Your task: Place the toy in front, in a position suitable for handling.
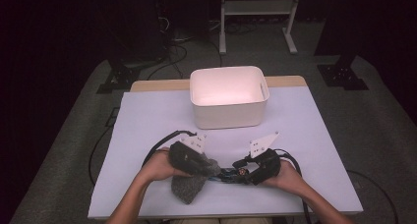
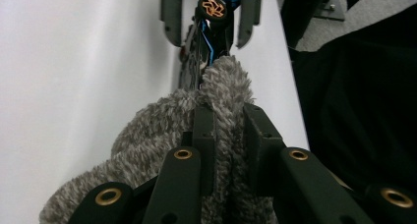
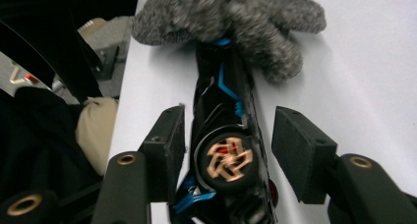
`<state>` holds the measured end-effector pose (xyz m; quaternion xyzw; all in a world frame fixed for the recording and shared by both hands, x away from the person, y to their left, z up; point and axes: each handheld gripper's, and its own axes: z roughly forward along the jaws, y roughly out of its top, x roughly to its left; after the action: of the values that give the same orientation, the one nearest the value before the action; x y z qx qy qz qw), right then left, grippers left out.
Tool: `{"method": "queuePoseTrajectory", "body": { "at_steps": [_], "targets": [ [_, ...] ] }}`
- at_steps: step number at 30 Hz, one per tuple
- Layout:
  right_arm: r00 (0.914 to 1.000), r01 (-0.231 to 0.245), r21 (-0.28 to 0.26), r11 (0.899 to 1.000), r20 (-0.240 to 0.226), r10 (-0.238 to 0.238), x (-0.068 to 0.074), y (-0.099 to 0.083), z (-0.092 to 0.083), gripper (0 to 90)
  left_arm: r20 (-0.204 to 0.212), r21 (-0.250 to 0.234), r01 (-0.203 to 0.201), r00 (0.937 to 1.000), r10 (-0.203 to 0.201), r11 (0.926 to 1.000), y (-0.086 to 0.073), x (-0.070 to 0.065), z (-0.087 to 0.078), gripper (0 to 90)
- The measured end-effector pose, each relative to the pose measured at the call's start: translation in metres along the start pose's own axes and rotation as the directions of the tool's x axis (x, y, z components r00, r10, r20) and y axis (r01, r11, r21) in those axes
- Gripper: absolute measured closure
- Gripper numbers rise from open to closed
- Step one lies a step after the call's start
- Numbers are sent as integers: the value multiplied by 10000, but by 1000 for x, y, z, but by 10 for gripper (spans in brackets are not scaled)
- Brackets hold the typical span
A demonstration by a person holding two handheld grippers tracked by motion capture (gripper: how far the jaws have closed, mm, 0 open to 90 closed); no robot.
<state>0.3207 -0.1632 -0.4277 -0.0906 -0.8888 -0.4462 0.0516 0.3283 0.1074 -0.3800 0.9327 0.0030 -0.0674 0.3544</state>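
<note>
Forearms [image 1: 147,194] rest on white table [image 1: 147,116]; dark room.

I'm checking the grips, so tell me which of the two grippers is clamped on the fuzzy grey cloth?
The left gripper: its fingers pinch the grey cloth. The right gripper stands open around the black and blue toy car.

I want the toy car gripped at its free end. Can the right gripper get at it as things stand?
Probably yes. The right gripper has its open jaws on either side of the black and blue toy car, pads not pressing, nothing between. The left gripper holds the grey fuzzy cloth at the far end.
</note>
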Motion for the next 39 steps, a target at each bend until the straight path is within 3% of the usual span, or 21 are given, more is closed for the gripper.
{"method": "queuePoseTrajectory", "body": {
  "at_steps": [11,24,39],
  "targets": [
    [9989,-364,-188,9992,-295,359,5,0,0,374,400,2,-117,9991,117,9999,-5,-13,2,775],
    [9986,-481,243,9986,217,475,16,-7,9,293,431,-144,-222,9988,228,9997,-9,-21,5,765],
    [9979,-653,187,9977,43,653,17,-6,11,248,810,-41,-267,9964,270,9996,-11,-26,11,770]
  ]
}}
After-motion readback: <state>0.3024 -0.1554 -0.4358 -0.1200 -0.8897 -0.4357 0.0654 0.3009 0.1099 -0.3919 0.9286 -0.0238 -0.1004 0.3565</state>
